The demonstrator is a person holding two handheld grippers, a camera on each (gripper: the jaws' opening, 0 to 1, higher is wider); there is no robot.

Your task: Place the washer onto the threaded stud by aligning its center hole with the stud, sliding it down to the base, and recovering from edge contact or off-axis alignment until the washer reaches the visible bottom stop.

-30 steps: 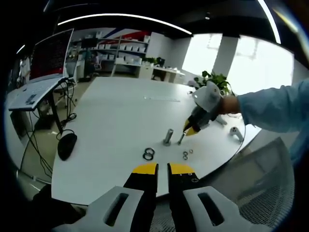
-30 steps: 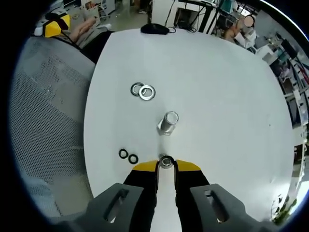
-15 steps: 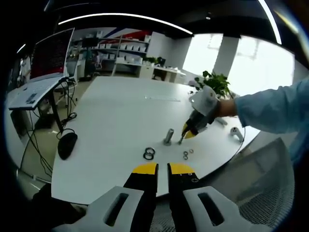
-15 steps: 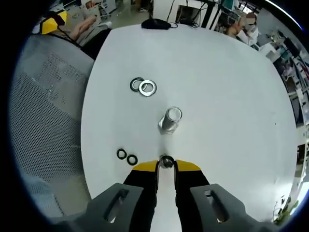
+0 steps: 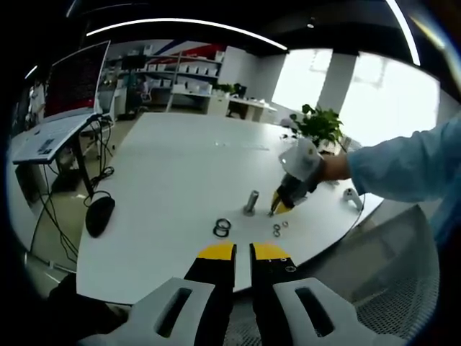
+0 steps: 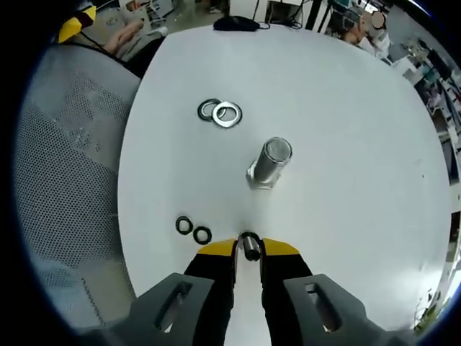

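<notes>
Smooth white tabletop, upright metal threaded stud, right gripper fingers pinching small washer, left gripper fingers closed, empty.

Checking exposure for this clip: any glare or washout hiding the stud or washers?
Left gripper view: windows blown out, table bright, stud small but distinct. Right gripper view: even light, stud and washers sharp, edges fisheye-bent.
</notes>
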